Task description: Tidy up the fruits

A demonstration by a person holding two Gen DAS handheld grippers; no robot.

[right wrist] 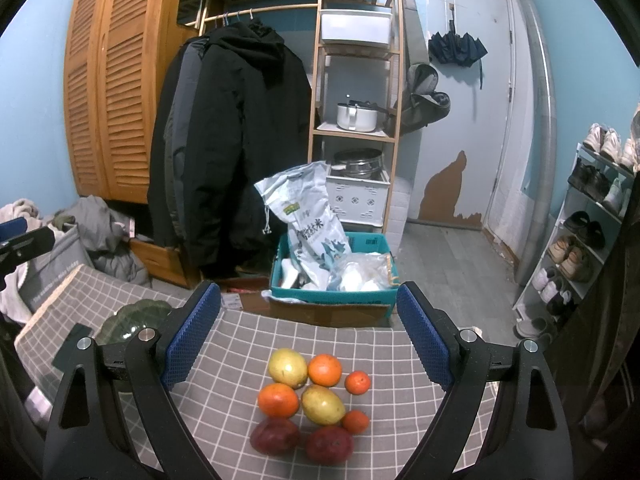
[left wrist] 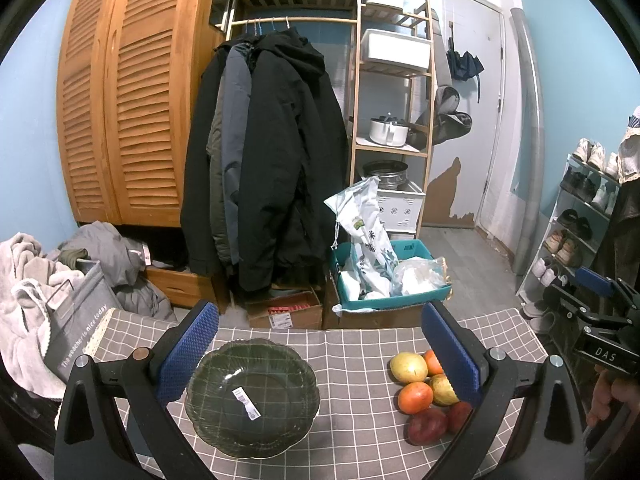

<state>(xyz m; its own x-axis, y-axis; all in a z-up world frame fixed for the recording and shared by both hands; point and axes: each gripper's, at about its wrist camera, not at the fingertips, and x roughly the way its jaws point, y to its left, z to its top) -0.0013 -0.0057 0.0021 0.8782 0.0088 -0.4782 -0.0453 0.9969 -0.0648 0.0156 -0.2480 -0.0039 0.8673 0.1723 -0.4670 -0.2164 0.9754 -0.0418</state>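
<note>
A dark green glass bowl (left wrist: pixel 252 396) with a white sticker sits on the grey checked tablecloth (left wrist: pixel 352 360). My left gripper (left wrist: pixel 320 356) hangs open above and around it, holding nothing. To its right lies a cluster of fruit (left wrist: pixel 428 392). In the right wrist view that cluster shows two yellow fruits (right wrist: pixel 287 367), two oranges (right wrist: pixel 325 369), two small tangerines (right wrist: pixel 357 382) and two red apples (right wrist: pixel 275 435). My right gripper (right wrist: pixel 310 340) is open above the cluster, touching none of it. The bowl's rim (right wrist: pixel 132 314) shows at the left, partly hidden by a finger.
Beyond the table's far edge stand a teal bin (right wrist: pixel 376 246) with bags on a cardboard box (right wrist: pixel 320 314), hanging dark coats (left wrist: pixel 264 152), a wooden shelf (left wrist: pixel 392 144) and a louvred wardrobe (left wrist: pixel 120 100). A shoe rack (right wrist: pixel 588 220) lines the right wall. A person's hand (left wrist: pixel 608 396) holds the right gripper.
</note>
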